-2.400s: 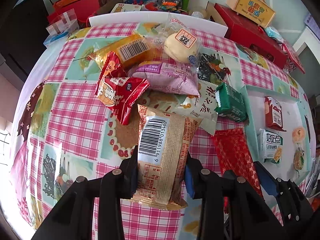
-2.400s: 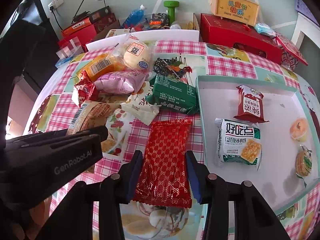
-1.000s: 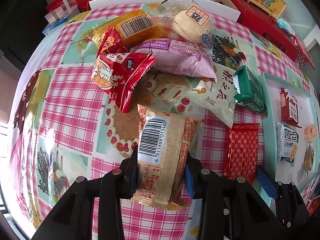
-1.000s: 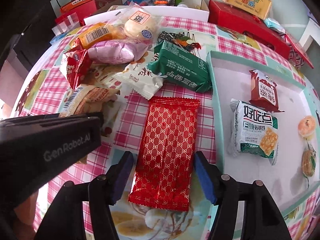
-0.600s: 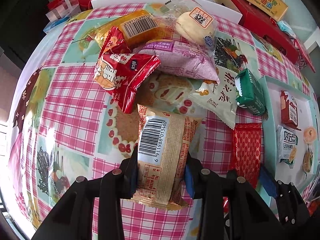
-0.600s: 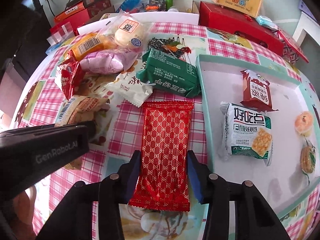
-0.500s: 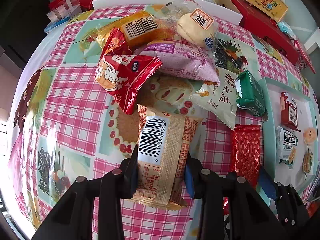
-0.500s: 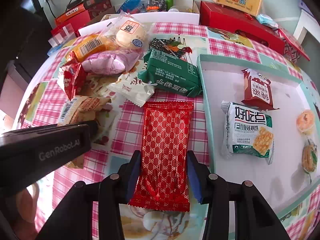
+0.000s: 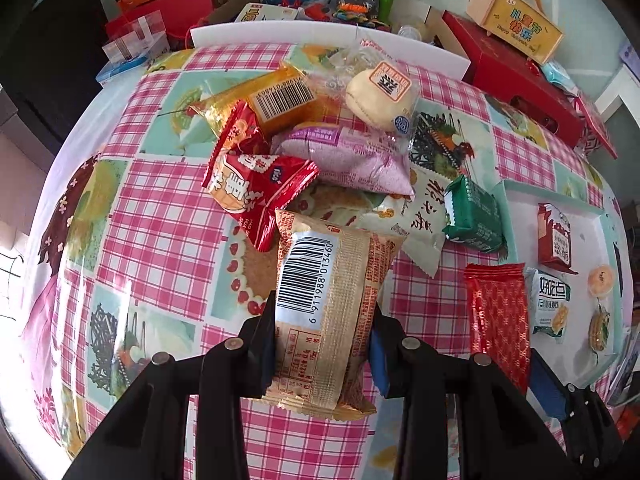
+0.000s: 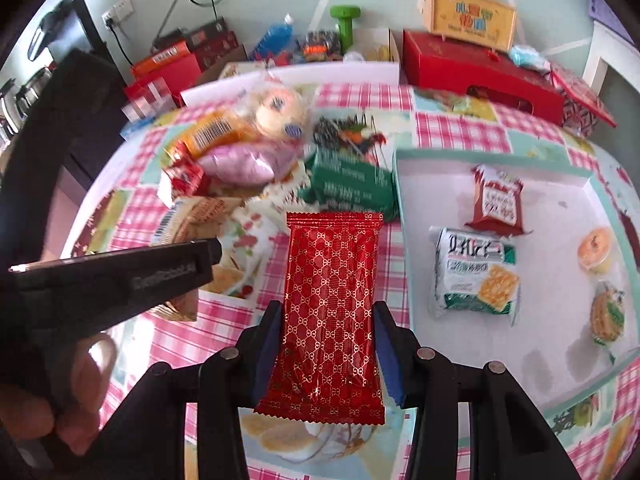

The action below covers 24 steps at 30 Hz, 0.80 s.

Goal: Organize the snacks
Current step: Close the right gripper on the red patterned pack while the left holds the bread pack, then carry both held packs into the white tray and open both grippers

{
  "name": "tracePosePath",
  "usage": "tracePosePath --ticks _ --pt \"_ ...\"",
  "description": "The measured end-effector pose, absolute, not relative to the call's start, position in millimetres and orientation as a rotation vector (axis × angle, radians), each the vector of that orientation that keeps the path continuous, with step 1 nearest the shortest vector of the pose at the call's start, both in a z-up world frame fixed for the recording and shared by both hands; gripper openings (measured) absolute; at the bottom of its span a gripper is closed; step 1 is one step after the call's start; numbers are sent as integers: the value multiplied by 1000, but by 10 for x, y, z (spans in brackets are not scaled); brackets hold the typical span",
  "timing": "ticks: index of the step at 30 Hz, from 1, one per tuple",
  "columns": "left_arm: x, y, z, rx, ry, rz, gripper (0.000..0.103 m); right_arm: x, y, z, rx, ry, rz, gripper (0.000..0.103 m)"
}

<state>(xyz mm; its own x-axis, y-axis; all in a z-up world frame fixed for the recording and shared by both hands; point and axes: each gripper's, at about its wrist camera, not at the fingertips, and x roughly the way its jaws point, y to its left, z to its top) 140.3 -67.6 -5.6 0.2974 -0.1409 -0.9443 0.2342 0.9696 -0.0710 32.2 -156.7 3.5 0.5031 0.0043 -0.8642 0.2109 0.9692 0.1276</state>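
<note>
1. You are holding two snacks at once: the left gripper (image 9: 322,344) has its jaws clamped on the sides of a tan barcode packet (image 9: 326,312), and the right gripper (image 10: 326,346) has its jaws pressing the long edges of a red patterned packet (image 10: 330,300)
2. Both packets are hanging clear above the bench (image 9: 160,224), the tan one in front of the loose snack pile (image 9: 320,148), the red one just left of the white tray (image 10: 560,280)
3. The tray is lying to the right of the pile, and it is already carrying a small red pouch (image 10: 498,202), a green-and-white cracker pack (image 10: 476,272) and two small round snacks near its right wall
4. You are most likely carrying these across to the tray, so be aiming the red packet at the bare white area near the tray's close edge, beside the cracker pack, not on top of it
5. Be lifting the packet's lower end over the tray's teal rim, since that is where it could snag
6. The left gripper's body is crossing the right camera's view close by, so be taking the red packet first and keeping the tan one back
</note>
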Motion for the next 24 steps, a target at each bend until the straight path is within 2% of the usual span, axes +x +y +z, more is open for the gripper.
tracePosePath --ticks 12,24 --pt "1332 -743 44 81 1225 -268 39 289 -1742 70 267 1026 -153 47" --pt "900 -1577 355 161 1130 -539 39 -162 -3017 224 465 942 -491 47"
